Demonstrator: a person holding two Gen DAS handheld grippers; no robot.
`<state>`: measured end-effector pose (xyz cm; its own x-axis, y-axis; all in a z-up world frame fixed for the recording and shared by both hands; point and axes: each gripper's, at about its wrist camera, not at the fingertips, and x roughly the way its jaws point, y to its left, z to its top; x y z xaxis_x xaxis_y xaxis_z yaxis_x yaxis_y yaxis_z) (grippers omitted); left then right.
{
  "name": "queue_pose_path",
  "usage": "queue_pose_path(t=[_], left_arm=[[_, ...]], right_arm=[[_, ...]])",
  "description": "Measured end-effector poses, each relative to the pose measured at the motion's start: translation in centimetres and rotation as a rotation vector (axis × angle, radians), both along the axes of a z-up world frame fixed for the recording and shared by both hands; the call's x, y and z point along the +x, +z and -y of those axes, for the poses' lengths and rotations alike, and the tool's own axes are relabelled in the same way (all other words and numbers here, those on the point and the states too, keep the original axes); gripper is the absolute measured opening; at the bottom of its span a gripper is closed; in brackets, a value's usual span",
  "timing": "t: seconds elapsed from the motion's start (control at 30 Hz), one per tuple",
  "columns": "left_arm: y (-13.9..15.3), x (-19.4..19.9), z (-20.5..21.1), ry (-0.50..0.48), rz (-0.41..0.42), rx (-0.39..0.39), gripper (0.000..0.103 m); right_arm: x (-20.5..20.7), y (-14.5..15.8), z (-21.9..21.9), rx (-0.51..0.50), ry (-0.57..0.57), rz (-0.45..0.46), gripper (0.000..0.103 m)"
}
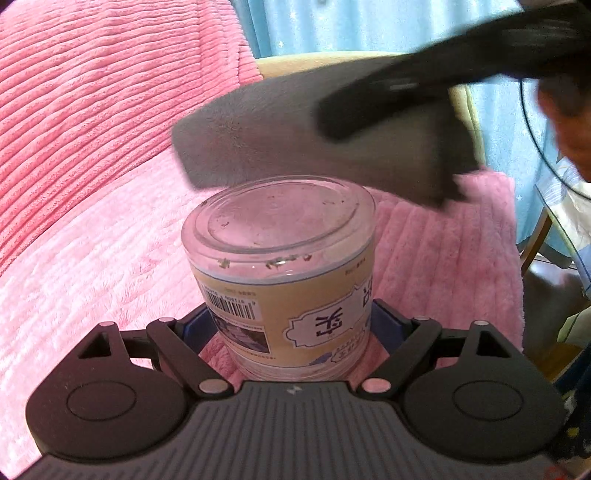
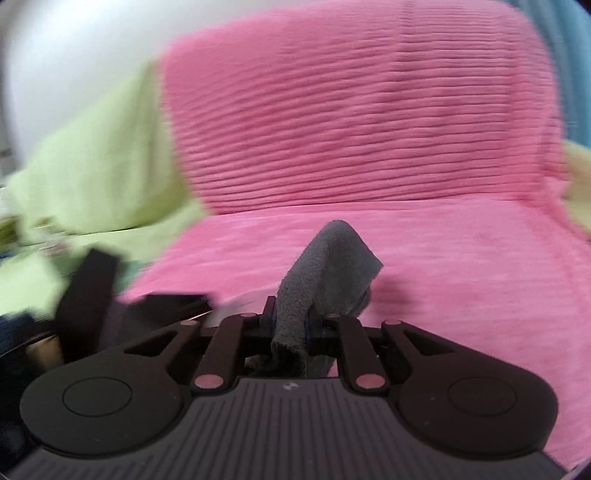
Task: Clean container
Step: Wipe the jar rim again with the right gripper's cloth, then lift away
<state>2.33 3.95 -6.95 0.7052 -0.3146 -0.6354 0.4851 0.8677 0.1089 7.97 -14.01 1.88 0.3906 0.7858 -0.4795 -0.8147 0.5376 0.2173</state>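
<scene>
A clear plastic container (image 1: 284, 273) with a tan printed label is held upside down, its base facing the left wrist camera. My left gripper (image 1: 291, 325) is shut on it, one blue pad on each side. Small dark specks cling to its rim. A grey cloth (image 1: 295, 136) hangs just above and behind the base, held by my right gripper (image 1: 388, 107), which reaches in from the upper right. In the right wrist view my right gripper (image 2: 290, 325) is shut on the grey cloth (image 2: 325, 273), which sticks up between its fingers.
A pink ribbed blanket (image 1: 85, 155) covers the sofa seat and back. A yellow-green cover (image 2: 92, 166) lies to its left. Blue curtain (image 1: 351, 26) hangs behind. A person (image 1: 565, 122) is at the right edge. The left gripper's black parts (image 2: 88, 295) appear blurred at lower left.
</scene>
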Motion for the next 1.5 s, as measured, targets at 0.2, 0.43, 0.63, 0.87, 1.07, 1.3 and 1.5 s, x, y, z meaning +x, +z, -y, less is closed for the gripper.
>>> queue_pose_path(t=[0.2, 0.43, 0.63, 0.87, 1.07, 1.3, 1.5], left_arm=[[-0.1, -0.7, 0.4, 0.001, 0.010, 0.012, 0.088], [-0.3, -0.3, 0.6, -0.001, 0.019, 0.035, 0.088], [-0.2, -0.1, 0.2, 0.010, 0.000, 0.012, 0.088], [-0.3, 0.0, 0.2, 0.009, 0.006, 0.007, 0.088], [-0.2, 0.0, 0.4, 0.006, 0.015, 0.010, 0.088], [-0.1, -0.4, 0.5, 0.006, 0.009, 0.006, 0.087], [-0.1, 1.6, 0.2, 0.016, -0.005, 0.000, 0.087]], right_arm=[[-1.1, -1.0, -1.6, -0.020, 0.169, -0.013, 0.011], [0.3, -1.8, -4.3, 0.021, 0.233, -0.041, 0.009], [2.0, -2.8, -5.5, 0.072, 0.191, -0.071, 0.009], [3.0, -3.0, -5.8, 0.040, 0.022, 0.011, 0.008], [3.2, -2.6, -5.5, -0.027, -0.063, 0.082, 0.010], [2.8, -1.6, -4.2, -0.204, -0.260, 0.207, 0.010], [2.8, -2.2, -0.5, -0.352, -0.422, 0.280, 0.010]])
